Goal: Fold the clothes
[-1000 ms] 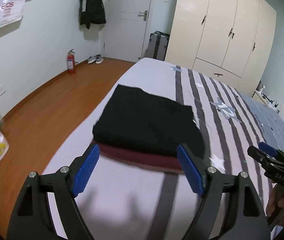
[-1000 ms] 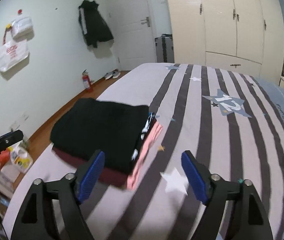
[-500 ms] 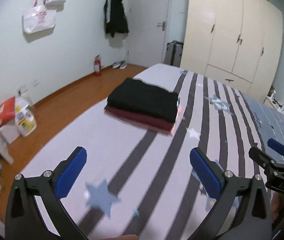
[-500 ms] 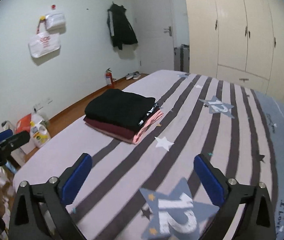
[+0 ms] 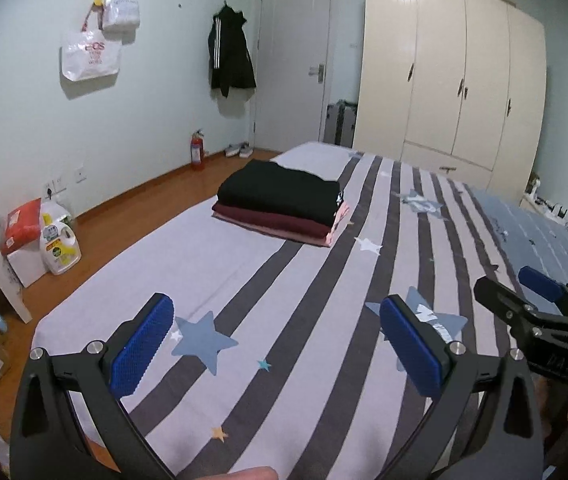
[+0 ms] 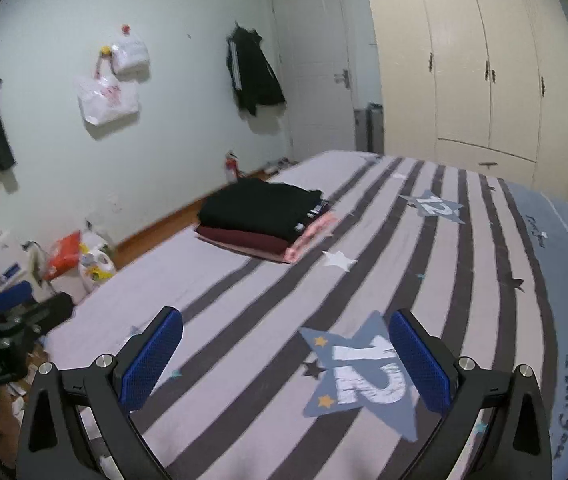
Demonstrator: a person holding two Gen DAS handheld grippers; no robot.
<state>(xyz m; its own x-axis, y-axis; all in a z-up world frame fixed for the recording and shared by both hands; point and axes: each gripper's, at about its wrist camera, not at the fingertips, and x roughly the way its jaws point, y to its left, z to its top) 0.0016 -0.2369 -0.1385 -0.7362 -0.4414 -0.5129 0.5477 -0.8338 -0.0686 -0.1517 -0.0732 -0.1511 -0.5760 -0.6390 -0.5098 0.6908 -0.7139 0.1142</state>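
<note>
Left wrist view, nearest ground: the left gripper has its blue pads spread wide with nothing between them, poised above the striped bedsheet. The right gripper is likewise spread apart and empty; in the left view its black frame shows at the right edge.

Mid-bed: the stack of folded clothes lies well ahead of both grippers and to the left of centre, near the left edge of the mattress. A black garment is on top, a maroon layer beneath, pink at the bottom. The stack's long axis runs roughly left to right across the bed. It sits nearer the left gripper's line than the right's, so the left hand is judged better placed to reach it. No unfolded garment is visible; the folding appears complete or awaiting a further item.

Legible writing: "12" on the star print; "I Love You" script along the right of the sheet. The bag on the far wall carries red lettering, too small to read with certainty. The detergent bottle's label is unreadable.

Far end: wardrobe and door.
</note>
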